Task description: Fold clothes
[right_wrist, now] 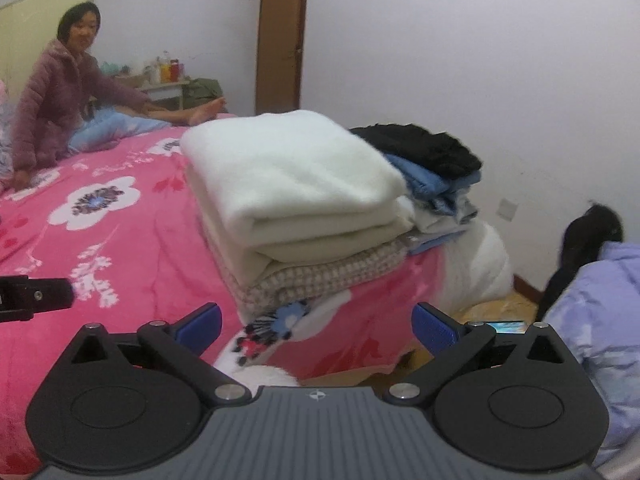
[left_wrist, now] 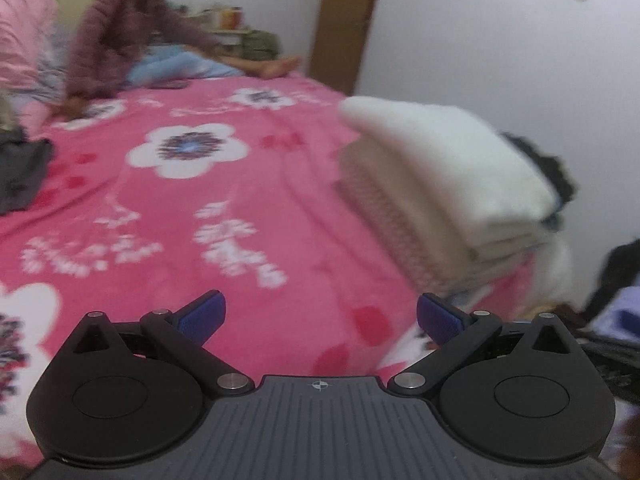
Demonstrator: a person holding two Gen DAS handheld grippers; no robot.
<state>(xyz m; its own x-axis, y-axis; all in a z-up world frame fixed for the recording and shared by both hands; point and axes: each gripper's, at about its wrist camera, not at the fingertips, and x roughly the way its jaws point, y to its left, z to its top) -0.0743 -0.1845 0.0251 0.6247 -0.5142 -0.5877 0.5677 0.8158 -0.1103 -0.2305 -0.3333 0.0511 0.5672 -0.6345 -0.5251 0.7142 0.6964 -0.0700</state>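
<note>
A stack of folded clothes sits at the bed's right corner: a white fleece piece (right_wrist: 292, 176) on top, a cream layer and a checked cloth (right_wrist: 320, 276) below. The stack also shows, blurred, in the left wrist view (left_wrist: 444, 168). Behind it lie folded blue (right_wrist: 436, 184) and black (right_wrist: 420, 148) garments. My left gripper (left_wrist: 320, 316) is open and empty over the pink bedspread (left_wrist: 200, 216). My right gripper (right_wrist: 316, 322) is open and empty, just in front of the stack. Part of the left gripper shows at the right wrist view's left edge (right_wrist: 32, 296).
A person in a mauve jacket (right_wrist: 60, 96) sits at the far end of the bed. A dark garment (left_wrist: 20, 176) lies at the bed's left. A lilac jacket (right_wrist: 600, 320) and a black item (right_wrist: 584, 240) are beside the bed on the right. A wall stands behind.
</note>
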